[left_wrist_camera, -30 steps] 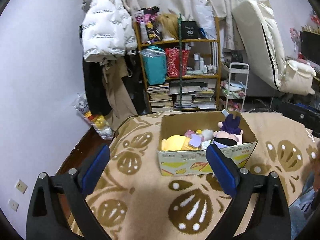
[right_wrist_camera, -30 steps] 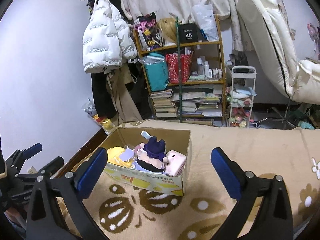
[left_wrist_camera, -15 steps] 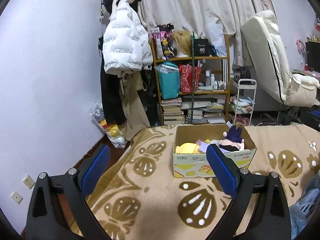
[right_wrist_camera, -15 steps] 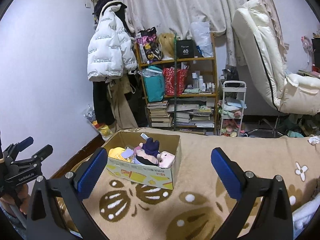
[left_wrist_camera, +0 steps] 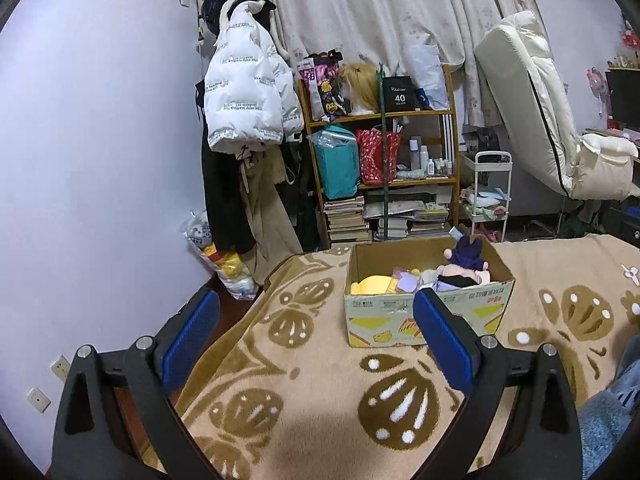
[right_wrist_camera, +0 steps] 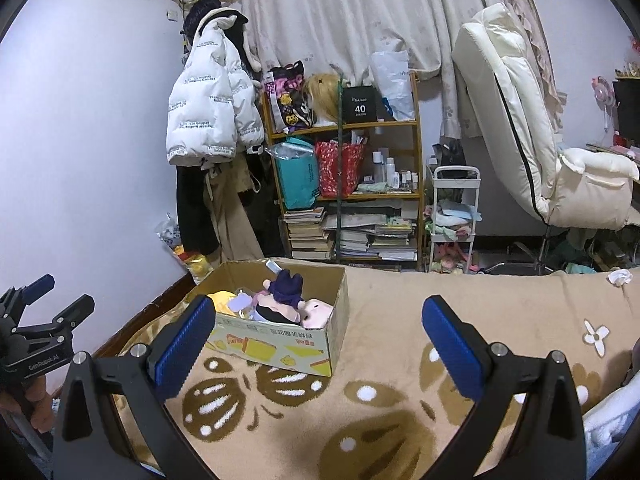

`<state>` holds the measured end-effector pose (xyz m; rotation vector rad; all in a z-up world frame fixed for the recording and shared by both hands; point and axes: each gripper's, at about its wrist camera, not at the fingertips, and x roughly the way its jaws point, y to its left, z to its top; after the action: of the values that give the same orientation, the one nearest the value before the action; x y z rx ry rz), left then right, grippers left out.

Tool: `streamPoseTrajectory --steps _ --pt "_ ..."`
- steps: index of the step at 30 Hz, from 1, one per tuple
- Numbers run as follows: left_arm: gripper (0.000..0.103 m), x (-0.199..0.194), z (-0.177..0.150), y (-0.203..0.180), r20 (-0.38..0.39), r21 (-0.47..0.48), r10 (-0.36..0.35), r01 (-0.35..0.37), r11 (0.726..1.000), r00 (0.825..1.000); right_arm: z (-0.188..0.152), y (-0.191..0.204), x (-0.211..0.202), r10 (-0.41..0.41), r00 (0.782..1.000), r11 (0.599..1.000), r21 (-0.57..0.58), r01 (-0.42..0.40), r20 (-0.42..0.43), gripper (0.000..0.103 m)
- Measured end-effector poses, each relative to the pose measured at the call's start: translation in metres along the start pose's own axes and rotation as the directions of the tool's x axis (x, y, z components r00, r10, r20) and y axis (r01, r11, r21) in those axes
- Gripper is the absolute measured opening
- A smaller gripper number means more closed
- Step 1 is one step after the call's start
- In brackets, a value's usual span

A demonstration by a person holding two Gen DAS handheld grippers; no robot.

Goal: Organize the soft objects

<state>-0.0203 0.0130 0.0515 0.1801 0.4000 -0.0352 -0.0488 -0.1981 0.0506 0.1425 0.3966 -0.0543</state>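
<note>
A cardboard box (left_wrist_camera: 428, 322) (right_wrist_camera: 276, 342) stands on the patterned beige blanket (left_wrist_camera: 312, 372) (right_wrist_camera: 384, 308). Inside lie soft toys: a purple-haired doll (left_wrist_camera: 466, 266) (right_wrist_camera: 282, 292), a yellow plush (left_wrist_camera: 372, 285) (right_wrist_camera: 222, 300) and a pink plush (right_wrist_camera: 316, 312). My left gripper (left_wrist_camera: 316, 326) hovers open, well back from the box, nothing between its blue pads. In the right wrist view my right gripper (right_wrist_camera: 318, 332) is open too, empty, with the box behind its left finger. The left gripper (right_wrist_camera: 44, 300) also shows at that view's left edge, held by a hand (right_wrist_camera: 34, 400).
A wooden shelf (left_wrist_camera: 380, 168) (right_wrist_camera: 344, 184) packed with bags and books stands behind the bed. Coats (left_wrist_camera: 244, 120) hang on the wall to its left; a white rolling cart (right_wrist_camera: 452, 220) and a cream recliner (right_wrist_camera: 532, 152) are to the right. A bag of plush (left_wrist_camera: 224, 264) sits on the floor.
Both grippers have pulled back and up from the box, which now looks smaller and farther. More of the room and curtains shows. Both stayed open and empty.
</note>
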Motion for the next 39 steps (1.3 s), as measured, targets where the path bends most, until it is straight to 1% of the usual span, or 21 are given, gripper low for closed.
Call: streamPoseTrajectory --steps 11,15,17,39 --pt "0.096 0.017 -0.011 0.01 -0.035 -0.041 0.011 -0.012 0.999 0.999 -0.006 -0.001 0.02 -0.018 0.999 1.0 -0.009 0.017 -0.043 0.103" --pt "0.096 0.02 -0.012 0.015 -0.053 -0.067 -0.011 0.007 0.998 0.999 -0.006 -0.003 0.022 -0.019 0.999 1.0 -0.009 0.019 -0.043 0.103" --pt "0.096 0.019 -0.012 0.017 -0.05 -0.071 -0.009 0.006 0.997 0.999 -0.006 -0.003 0.022 -0.021 0.999 1.0 -0.01 0.021 -0.043 0.103" --pt "0.096 0.015 -0.013 0.009 -0.046 -0.031 -0.02 0.019 0.999 0.999 -0.006 -0.008 0.022 -0.019 0.999 1.0 -0.007 0.019 -0.044 0.103"
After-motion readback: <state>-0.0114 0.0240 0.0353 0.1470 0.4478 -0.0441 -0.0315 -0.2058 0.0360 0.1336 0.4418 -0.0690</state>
